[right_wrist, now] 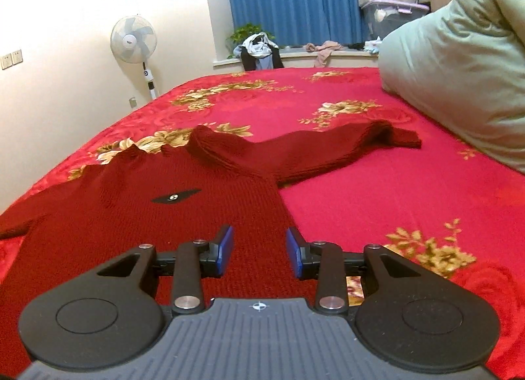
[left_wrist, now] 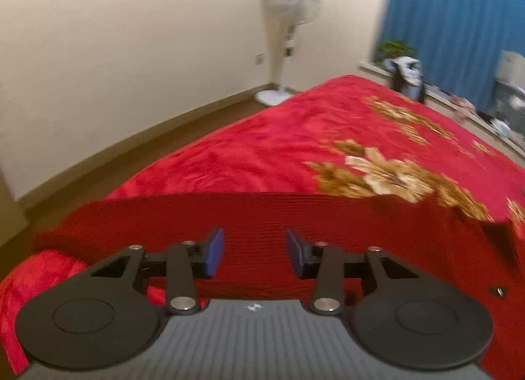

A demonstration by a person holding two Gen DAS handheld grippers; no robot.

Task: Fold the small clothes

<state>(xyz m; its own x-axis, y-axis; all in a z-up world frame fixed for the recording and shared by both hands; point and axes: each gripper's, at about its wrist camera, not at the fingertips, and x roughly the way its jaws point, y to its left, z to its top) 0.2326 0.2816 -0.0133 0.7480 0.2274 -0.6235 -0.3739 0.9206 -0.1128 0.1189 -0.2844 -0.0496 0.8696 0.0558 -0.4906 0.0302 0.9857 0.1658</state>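
Both tools (left_wrist: 255, 252) (right_wrist: 259, 250) angle down over the sweater (right_wrist: 131, 216), jaws apart.

Red floral bed (right_wrist: 377, 189) carries a dark red sweater (right_wrist: 137, 216) and green pillow (right_wrist: 459, 61)

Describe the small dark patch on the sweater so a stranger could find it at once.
Start at the bed with the red flowered blanket. A dark red knit sweater lies spread on its near left part. On the chest sits a narrow black patch with a small pale emblem, the only dark mark on the knit.
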